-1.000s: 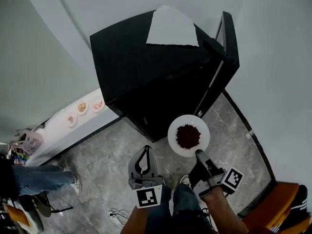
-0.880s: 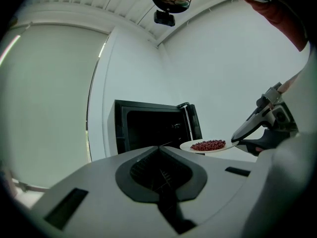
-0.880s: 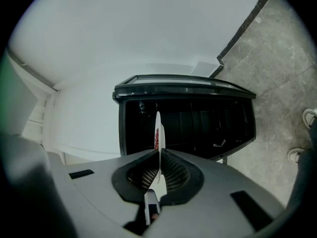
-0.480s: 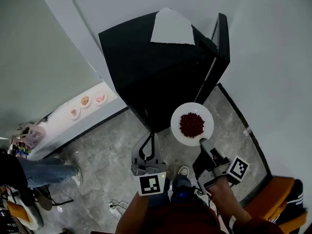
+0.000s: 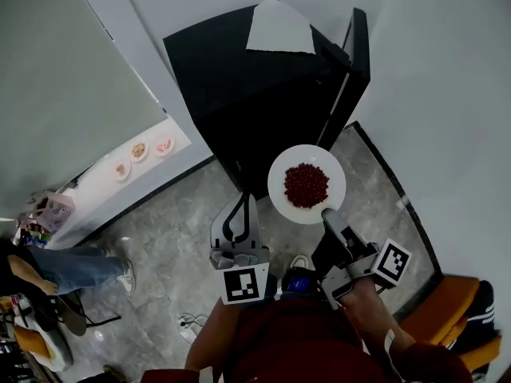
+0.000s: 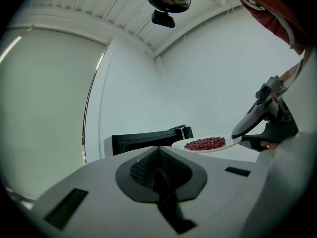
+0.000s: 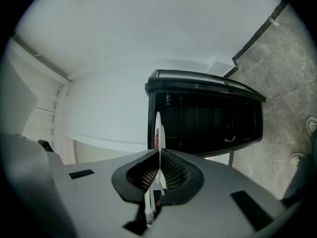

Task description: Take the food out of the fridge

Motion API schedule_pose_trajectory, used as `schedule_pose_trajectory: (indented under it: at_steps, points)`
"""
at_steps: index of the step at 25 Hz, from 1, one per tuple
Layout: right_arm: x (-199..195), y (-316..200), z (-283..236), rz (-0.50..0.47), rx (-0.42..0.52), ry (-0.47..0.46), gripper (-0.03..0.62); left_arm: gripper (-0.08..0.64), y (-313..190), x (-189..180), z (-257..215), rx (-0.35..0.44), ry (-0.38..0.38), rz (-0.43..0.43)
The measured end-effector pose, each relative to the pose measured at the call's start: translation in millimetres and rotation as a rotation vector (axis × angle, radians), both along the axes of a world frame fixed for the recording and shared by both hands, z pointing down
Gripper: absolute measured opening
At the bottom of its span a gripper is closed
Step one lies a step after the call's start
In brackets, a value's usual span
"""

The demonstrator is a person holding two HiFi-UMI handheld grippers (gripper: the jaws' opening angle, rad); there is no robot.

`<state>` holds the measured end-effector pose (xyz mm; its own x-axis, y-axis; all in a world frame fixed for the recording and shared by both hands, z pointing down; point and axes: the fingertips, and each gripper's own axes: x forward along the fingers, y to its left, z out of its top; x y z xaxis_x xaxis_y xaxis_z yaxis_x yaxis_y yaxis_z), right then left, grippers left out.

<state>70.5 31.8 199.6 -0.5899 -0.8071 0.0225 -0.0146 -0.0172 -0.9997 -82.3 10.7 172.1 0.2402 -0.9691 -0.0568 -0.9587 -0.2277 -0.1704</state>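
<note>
A white plate [image 5: 279,191] with a heap of dark red food [image 5: 306,185] is held level in front of the black fridge [image 5: 239,78]. The fridge door [image 5: 357,54] stands open at the right. My right gripper [image 5: 330,216] is shut on the plate's near rim. In the right gripper view the plate [image 7: 158,128] shows edge-on between the jaws. My left gripper [image 5: 237,218] hangs to the plate's left, shut with nothing in it. In the left gripper view the plate [image 6: 182,145] and its food [image 6: 205,143] float at the right.
A white sheet [image 5: 278,29] lies on the fridge top. At the left, a white counter [image 5: 96,190] carries small dishes [image 5: 140,150]. A person in jeans [image 5: 72,270] stands at the far left. An orange seat [image 5: 455,309] is at the bottom right. The floor is grey tile [image 5: 176,230].
The plate, still held by my right gripper, has risen in the view and now overlaps the fridge front. My left gripper stays beside it, still shut.
</note>
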Motion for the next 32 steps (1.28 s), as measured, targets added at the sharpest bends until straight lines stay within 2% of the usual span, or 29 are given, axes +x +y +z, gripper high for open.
schedule_pose_trajectory:
  at_steps: [2, 4, 5, 7, 8, 10, 11, 13, 17, 19, 20, 22, 24, 27, 28, 29, 31, 32]
  points:
    - [-2.9, 1.8, -1.9, -0.003, 0.007, -0.003, 0.028, 0.014, 4.8, 2.7, 0.2, 0.001, -0.092, 0.03]
    - [-5.1, 1.4, -3.3, -0.007, 0.011, -0.004, 0.028, 0.014, 6.5, 1.5, 0.0, 0.0, 0.012, 0.006]
    - [-5.8, 0.3, -3.8, -0.009, 0.013, -0.003, 0.028, 0.014, 6.1, 1.3, 0.0, 0.002, 0.009, 0.006]
    - [-6.6, -2.8, -4.7, -0.01, 0.017, 0.001, 0.028, 0.014, 4.0, 1.3, 0.1, 0.004, -0.103, 0.032]
    - [-6.6, -4.1, -4.9, -0.01, 0.018, 0.004, 0.029, 0.014, 2.9, -0.9, 0.2, 0.001, -0.059, 0.018]
    - [-5.9, -6.9, -4.9, -0.009, 0.018, 0.006, 0.029, 0.014, 0.5, -6.6, 0.5, -0.007, 0.116, -0.033]
    - [-5.6, -7.9, -4.9, -0.008, 0.018, 0.006, 0.029, 0.014, -0.6, -7.8, 0.5, -0.007, 0.126, -0.037]
    - [-5.4, -9.0, -5.2, -0.006, 0.019, 0.003, 0.029, 0.014, -2.0, -8.0, 0.2, -0.003, 0.037, -0.017]
    - [-5.7, -9.8, -5.2, -0.004, 0.022, 0.008, 0.029, 0.014, -4.0, -8.3, -0.6, 0.004, -0.016, -0.004]
    - [-5.7, -9.8, -6.0, -0.003, 0.024, 0.008, 0.029, 0.014, -4.5, -7.9, -2.1, 0.006, 0.022, -0.009]
    - [-5.6, -9.7, -6.6, -0.004, 0.027, 0.009, 0.029, 0.014, -4.4, -6.8, -2.6, 0.008, -0.004, 0.0]
    - [-5.4, -9.3, -7.9, -0.006, 0.034, 0.013, 0.029, 0.014, -3.6, -3.9, -3.7, 0.012, -0.119, 0.033]
    - [-5.7, -9.2, -9.9, -0.007, 0.042, 0.013, 0.028, 0.014, -3.0, -4.5, -6.1, 0.017, -0.087, 0.027]
    - [-6.3, -9.1, -12.7, -0.006, 0.048, 0.01, 0.028, 0.014, -1.8, -3.0, -9.1, 0.029, -0.19, 0.055]
    - [-6.6, -9.2, -13.4, -0.008, 0.049, 0.011, 0.029, 0.014, -1.9, -3.0, -9.8, 0.03, -0.191, 0.056]
    - [-6.8, -9.3, -13.9, -0.01, 0.049, 0.011, 0.028, 0.014, -2.1, -3.3, -10.4, 0.03, -0.162, 0.049]
    - [-6.8, -9.4, -13.8, -0.014, 0.047, 0.012, 0.029, 0.014, -2.4, -5.0, -11.0, 0.028, -0.042, 0.019]
    - [-6.7, -9.5, -13.6, -0.015, 0.046, 0.012, 0.029, 0.014, -2.5, -5.2, -11.3, 0.029, -0.021, 0.013]
